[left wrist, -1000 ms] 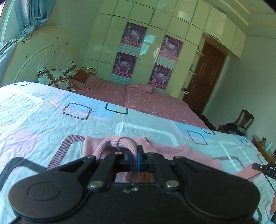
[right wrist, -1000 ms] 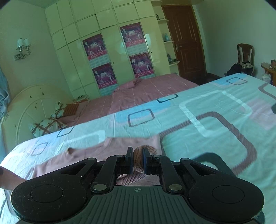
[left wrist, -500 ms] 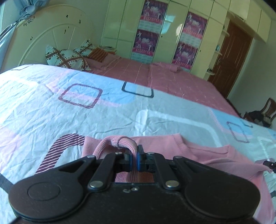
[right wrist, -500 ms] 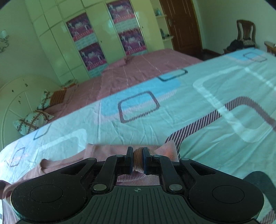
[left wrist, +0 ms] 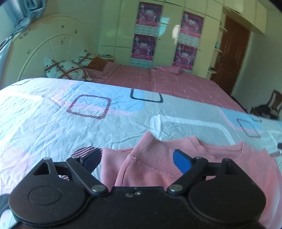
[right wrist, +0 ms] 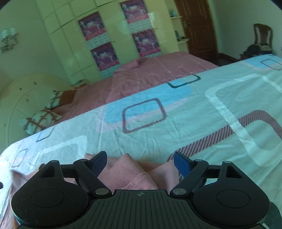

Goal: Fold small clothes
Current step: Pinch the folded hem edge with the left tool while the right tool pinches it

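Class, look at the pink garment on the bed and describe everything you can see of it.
The pink garment is a ribbed knit top, soft and matte, with a stitched hem and what looks like a neckline. It lies spread on the patterned bedsheet, rumpled, with small raised peaks of cloth. Peaks stand between the fingers of the left gripper and the right gripper; both sets of jaws are opening, and the pads do not press the fabric.

so i count one pink garment (left wrist: 158, 169), four posters (left wrist: 149, 16) on the wardrobe, two patterned pillows (left wrist: 65, 70), one brown door (left wrist: 230, 52), one wooden chair (right wrist: 262, 35)
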`<control>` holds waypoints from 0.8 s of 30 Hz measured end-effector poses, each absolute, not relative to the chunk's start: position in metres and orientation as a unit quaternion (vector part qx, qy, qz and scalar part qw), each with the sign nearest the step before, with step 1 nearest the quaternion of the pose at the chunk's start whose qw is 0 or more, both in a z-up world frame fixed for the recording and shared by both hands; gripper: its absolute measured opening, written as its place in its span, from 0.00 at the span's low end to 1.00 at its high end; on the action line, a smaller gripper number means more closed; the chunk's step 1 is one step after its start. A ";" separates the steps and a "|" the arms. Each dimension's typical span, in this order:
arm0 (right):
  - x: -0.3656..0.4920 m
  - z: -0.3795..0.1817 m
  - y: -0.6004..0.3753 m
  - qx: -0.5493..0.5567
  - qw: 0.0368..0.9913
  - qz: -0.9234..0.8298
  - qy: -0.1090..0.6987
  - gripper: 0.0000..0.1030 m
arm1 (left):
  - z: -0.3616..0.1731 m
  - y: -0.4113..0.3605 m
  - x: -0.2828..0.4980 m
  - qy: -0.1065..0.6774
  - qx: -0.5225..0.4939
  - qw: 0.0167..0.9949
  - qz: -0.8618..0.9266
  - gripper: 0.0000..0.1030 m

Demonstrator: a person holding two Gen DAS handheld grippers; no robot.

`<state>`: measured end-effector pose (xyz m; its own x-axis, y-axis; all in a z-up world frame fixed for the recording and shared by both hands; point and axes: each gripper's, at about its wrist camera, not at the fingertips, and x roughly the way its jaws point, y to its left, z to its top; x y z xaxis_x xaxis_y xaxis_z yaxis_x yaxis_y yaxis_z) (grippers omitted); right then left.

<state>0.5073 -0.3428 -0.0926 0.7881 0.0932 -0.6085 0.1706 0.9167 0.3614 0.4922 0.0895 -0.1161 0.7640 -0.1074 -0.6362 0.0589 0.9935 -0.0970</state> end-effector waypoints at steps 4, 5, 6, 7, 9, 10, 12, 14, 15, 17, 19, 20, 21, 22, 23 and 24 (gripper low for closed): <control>0.518 -0.102 -0.334 0.164 0.923 0.013 0.349 0.80 | -0.130 0.079 0.513 0.357 -0.019 0.932 -0.057 0.77; 0.521 -0.106 -0.331 0.157 0.921 0.020 0.356 0.79 | -0.134 0.078 0.518 0.362 -0.020 0.930 -0.059 0.75; 0.523 -0.109 -0.329 0.151 0.920 0.026 0.360 0.79 | -0.137 0.076 0.522 0.368 -0.021 0.928 -0.060 0.70; 0.523 -0.112 -0.327 0.144 0.920 0.030 0.363 0.79 | -0.141 0.075 0.526 0.373 -0.022 0.925 -0.063 0.64; 0.526 -0.117 -0.324 0.130 0.920 0.037 0.367 0.79 | -0.148 0.075 0.531 0.384 -0.028 0.920 -0.072 0.46; 0.527 -0.119 -0.323 0.123 0.920 0.041 0.371 0.68 | -0.150 0.074 0.532 0.388 -0.026 0.918 -0.071 0.40; 0.531 -0.124 -0.322 0.111 0.914 0.050 0.386 0.41 | -0.153 0.076 0.531 0.391 -0.022 0.917 -0.071 0.25; 0.532 -0.128 -0.321 0.105 0.912 0.057 0.392 0.40 | -0.154 0.078 0.529 0.393 -0.024 0.916 -0.078 0.16; 0.532 -0.129 -0.320 0.100 0.912 0.060 0.394 0.40 | -0.153 0.079 0.527 0.392 -0.024 0.916 -0.082 0.14; 0.534 -0.132 -0.320 0.094 0.908 0.071 0.401 0.40 | -0.153 0.079 0.523 0.387 -0.023 0.917 -0.089 0.11; 0.538 -0.131 -0.318 0.082 0.907 0.083 0.405 0.40 | -0.152 0.079 0.520 0.381 -0.023 0.920 -0.091 0.08; 0.540 -0.131 -0.317 0.080 0.905 0.089 0.408 0.40 | -0.151 0.078 0.519 0.377 -0.023 0.921 -0.091 0.08; 0.542 -0.131 -0.315 0.077 0.903 0.097 0.412 0.40 | -0.150 0.078 0.518 0.371 -0.023 0.924 -0.090 0.07; 0.542 -0.130 -0.310 0.063 0.902 0.105 0.414 0.20 | -0.149 0.078 0.515 0.362 -0.023 0.928 -0.086 0.07; 0.541 -0.129 -0.307 0.050 0.903 0.110 0.412 0.08 | -0.145 0.079 0.511 0.347 -0.025 0.934 -0.077 0.07; 0.538 -0.125 -0.304 0.038 0.908 0.105 0.404 0.08 | -0.142 0.081 0.508 0.335 -0.030 0.939 -0.071 0.07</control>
